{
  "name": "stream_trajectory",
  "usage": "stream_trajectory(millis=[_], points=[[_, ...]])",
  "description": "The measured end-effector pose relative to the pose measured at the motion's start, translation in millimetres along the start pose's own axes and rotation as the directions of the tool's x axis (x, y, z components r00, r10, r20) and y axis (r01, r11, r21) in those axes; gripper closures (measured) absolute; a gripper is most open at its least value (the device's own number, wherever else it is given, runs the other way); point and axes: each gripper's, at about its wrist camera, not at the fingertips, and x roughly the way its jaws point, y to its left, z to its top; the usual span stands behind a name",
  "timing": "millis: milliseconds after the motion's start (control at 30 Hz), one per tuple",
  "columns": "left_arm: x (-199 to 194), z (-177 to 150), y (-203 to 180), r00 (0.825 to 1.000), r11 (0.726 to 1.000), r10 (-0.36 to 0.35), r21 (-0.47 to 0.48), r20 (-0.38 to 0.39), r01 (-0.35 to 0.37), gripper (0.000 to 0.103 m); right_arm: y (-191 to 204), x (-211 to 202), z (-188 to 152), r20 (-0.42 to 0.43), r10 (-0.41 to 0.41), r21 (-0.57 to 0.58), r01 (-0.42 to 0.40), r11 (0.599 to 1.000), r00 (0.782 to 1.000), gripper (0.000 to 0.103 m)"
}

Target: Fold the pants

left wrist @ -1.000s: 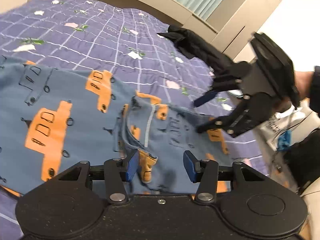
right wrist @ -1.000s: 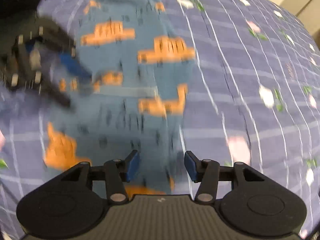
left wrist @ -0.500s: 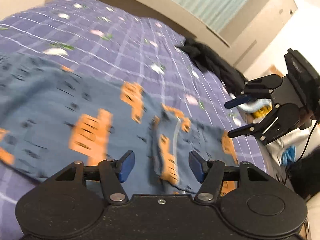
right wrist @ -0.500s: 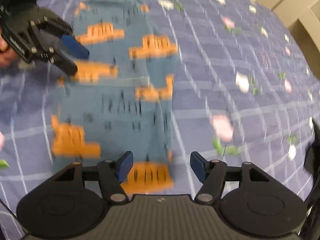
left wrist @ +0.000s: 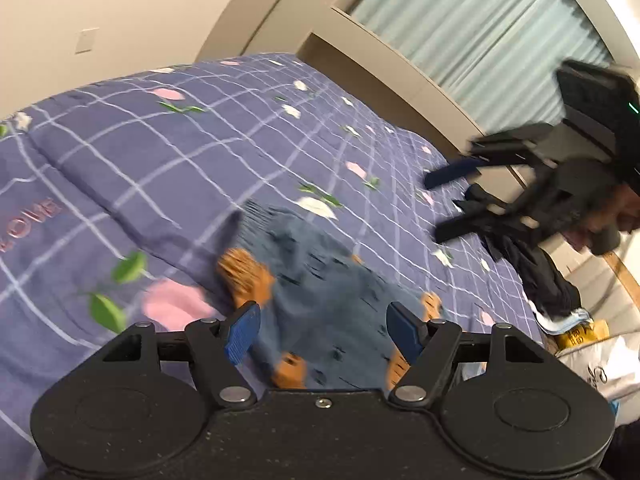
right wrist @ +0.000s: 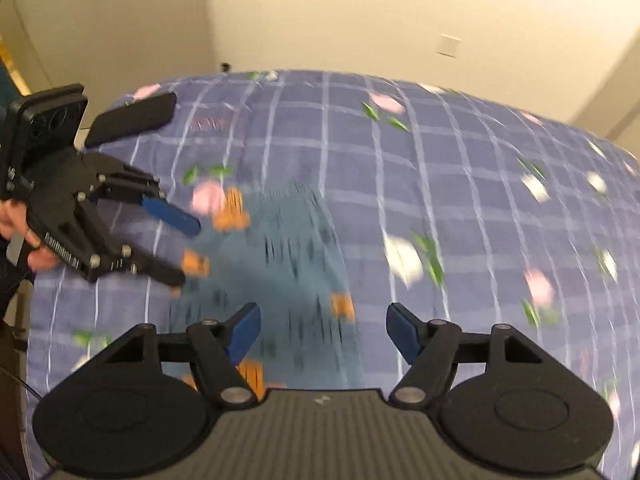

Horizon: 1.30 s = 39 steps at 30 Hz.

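Observation:
The blue pants [left wrist: 320,280] with orange truck prints lie on the purple checked bed cover [left wrist: 160,152], blurred by motion. My left gripper [left wrist: 322,330] is open and empty above their near end. It also shows in the right wrist view [right wrist: 176,244], open, at the pants' left edge. My right gripper [right wrist: 322,330] is open and empty above the pants [right wrist: 292,264]. It also shows in the left wrist view [left wrist: 452,204], open, raised above the bed at the right.
A dark garment [left wrist: 532,272] lies at the bed's far right edge, with bags [left wrist: 588,356] beside it. A curtain [left wrist: 480,28] and a wooden frame stand behind the bed. A beige wall [right wrist: 320,12] lies beyond the bed cover [right wrist: 460,184].
Both grippers have lifted away from the pants and tilted up, open wider. The views now take in the walls and the far end of the pants.

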Motion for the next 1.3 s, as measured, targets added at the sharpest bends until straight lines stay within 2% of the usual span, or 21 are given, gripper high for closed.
stream_trajectory(millis=[133,267,367,533,567,600,633,667,700,800,867,1000,1133,1300], points=[[3.5,3.7,13.6,0.999,0.999,-0.023,-0.034,-0.040,0.021,0.031,-20.5,50.7,51.4,-0.049,0.076,-0.024,-0.078,0.997,0.996,0.029],[6.6,3.7,23.4,0.997,0.997,-0.049,-0.066,-0.062,0.045,0.031,-48.3,96.9,78.1,-0.092,0.178,0.055,-0.173,0.983,0.980,0.032],[9.2,3.1,28.9,0.996,0.994,-0.063,-0.098,-0.067,0.056,0.031,-60.5,126.4,89.7,-0.127,0.299,0.103,-0.287,0.952,0.946,0.039],[13.0,4.0,34.3,0.996,0.992,-0.055,-0.121,-0.064,0.047,0.029,-66.0,169.2,91.2,-0.258,0.371,0.148,-0.343,0.927,0.892,0.041],[15.7,4.8,36.3,0.996,0.992,-0.049,-0.124,-0.068,0.040,0.029,-64.5,175.1,89.2,-0.272,0.380,0.148,-0.352,0.924,0.884,0.047],[17.4,4.7,37.8,0.997,0.991,-0.042,-0.127,-0.072,0.033,0.029,-61.3,179.5,87.0,-0.278,0.400,0.145,-0.374,0.916,0.873,0.067],[19.6,4.7,39.3,0.997,0.991,-0.035,-0.133,-0.076,0.025,0.029,-56.1,181.0,86.4,-0.276,0.418,0.120,-0.401,0.908,0.865,0.076],[20.5,4.8,40.3,0.997,0.990,-0.033,-0.136,-0.075,0.023,0.029,-48.6,176.7,86.2,-0.264,0.388,0.045,-0.390,0.920,0.883,0.081],[21.1,5.5,40.7,0.997,0.990,-0.032,-0.136,-0.073,0.021,0.029,-46.2,171.6,85.4,-0.247,0.384,0.018,-0.392,0.920,0.890,0.085],[22.6,5.7,39.3,0.998,0.991,-0.031,-0.131,-0.063,0.022,0.028,-50.2,138.4,77.2,-0.163,0.377,-0.004,-0.382,0.924,0.912,0.086],[26.7,6.9,38.6,0.998,0.990,-0.038,-0.137,-0.057,0.030,0.028,-49.8,111.0,71.2,-0.106,0.393,-0.013,-0.397,0.918,0.913,0.086],[34.4,11.2,35.1,0.997,0.991,-0.062,-0.124,-0.040,0.057,0.027,-46.6,72.2,64.7,-0.058,0.396,-0.024,-0.398,0.917,0.916,0.086],[35.2,15.9,33.8,0.993,0.985,-0.114,-0.130,0.011,0.114,0.027,-42.9,52.3,57.9,-0.038,0.384,-0.040,-0.386,0.922,0.922,0.086],[42.2,18.9,35.4,0.981,0.968,-0.191,-0.160,0.039,0.195,0.027,-39.4,36.2,50.4,-0.007,0.400,-0.058,-0.399,0.915,0.917,0.086]])
